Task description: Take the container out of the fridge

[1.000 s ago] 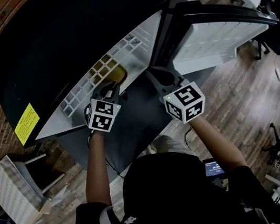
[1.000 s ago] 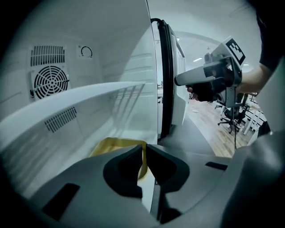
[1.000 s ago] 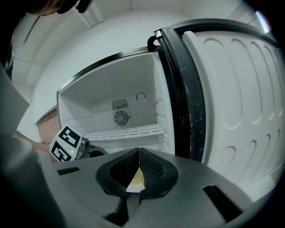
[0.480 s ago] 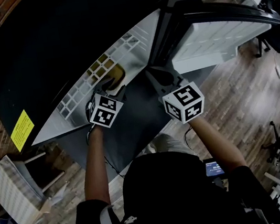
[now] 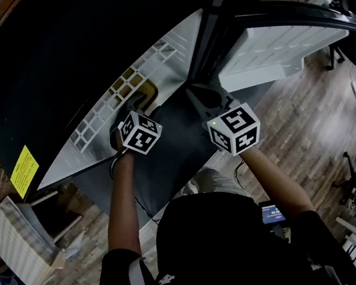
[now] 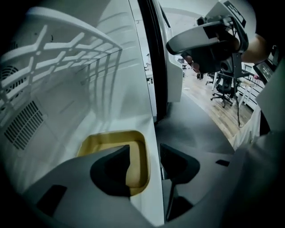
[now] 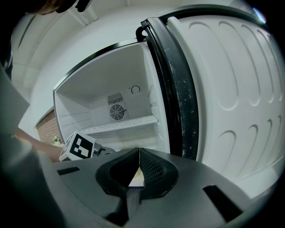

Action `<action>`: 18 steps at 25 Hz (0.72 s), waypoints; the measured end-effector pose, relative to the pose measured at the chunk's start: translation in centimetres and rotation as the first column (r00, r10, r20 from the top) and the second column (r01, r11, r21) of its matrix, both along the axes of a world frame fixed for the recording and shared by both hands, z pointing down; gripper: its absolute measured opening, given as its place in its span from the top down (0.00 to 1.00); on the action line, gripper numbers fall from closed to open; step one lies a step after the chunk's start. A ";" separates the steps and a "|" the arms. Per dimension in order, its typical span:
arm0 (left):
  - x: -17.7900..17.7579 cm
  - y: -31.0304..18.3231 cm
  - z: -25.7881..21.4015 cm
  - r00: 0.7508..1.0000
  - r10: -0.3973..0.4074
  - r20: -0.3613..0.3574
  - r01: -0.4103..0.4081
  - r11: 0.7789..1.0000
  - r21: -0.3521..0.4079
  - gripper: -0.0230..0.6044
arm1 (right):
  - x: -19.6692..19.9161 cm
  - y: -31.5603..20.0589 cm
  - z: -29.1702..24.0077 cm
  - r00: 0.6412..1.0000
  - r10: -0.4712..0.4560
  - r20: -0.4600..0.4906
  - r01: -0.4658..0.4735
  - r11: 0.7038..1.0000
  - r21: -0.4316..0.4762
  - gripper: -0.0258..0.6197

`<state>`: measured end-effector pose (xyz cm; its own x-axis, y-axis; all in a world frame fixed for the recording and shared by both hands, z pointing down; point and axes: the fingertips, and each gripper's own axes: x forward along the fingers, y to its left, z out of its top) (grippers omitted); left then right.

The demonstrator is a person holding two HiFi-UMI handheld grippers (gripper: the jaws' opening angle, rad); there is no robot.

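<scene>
Yellow container [image 6: 136, 167] lies at your left gripper [image 6: 144, 151], rim between its parted jaws (your right gripper [image 7: 139, 156], closed and empty, is farther)

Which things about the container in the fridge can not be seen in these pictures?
Near side of the container: left gripper view, covered by the open left claw.
Most of it: head view, behind the marker cube.
All of it: right gripper view, below the shut right claw.
Contact with left claw: unclear.
</scene>
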<state>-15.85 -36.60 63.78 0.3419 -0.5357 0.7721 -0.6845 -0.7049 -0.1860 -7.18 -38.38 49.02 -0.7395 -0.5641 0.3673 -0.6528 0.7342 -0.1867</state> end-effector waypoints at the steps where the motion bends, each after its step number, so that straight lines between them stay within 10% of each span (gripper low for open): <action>1: 0.1 -0.1 0.2 1.000 0.003 0.010 -0.003 1.000 -0.004 0.60 | 0.0 0.0 0.1 1.000 0.001 0.001 -0.001 1.000 -0.004 0.90; 18: 0.2 -1.1 1.5 0.993 0.029 0.115 -0.026 0.999 -0.023 0.88 | 0.2 -0.5 0.7 1.000 -0.001 0.002 0.001 1.000 -0.022 0.90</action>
<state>-15.62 -37.65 65.27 0.2641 -0.5103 0.8184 -0.6396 -0.7278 -0.2474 -6.98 -38.83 49.67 -0.7404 -0.5553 0.3787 -0.6520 0.7302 -0.2042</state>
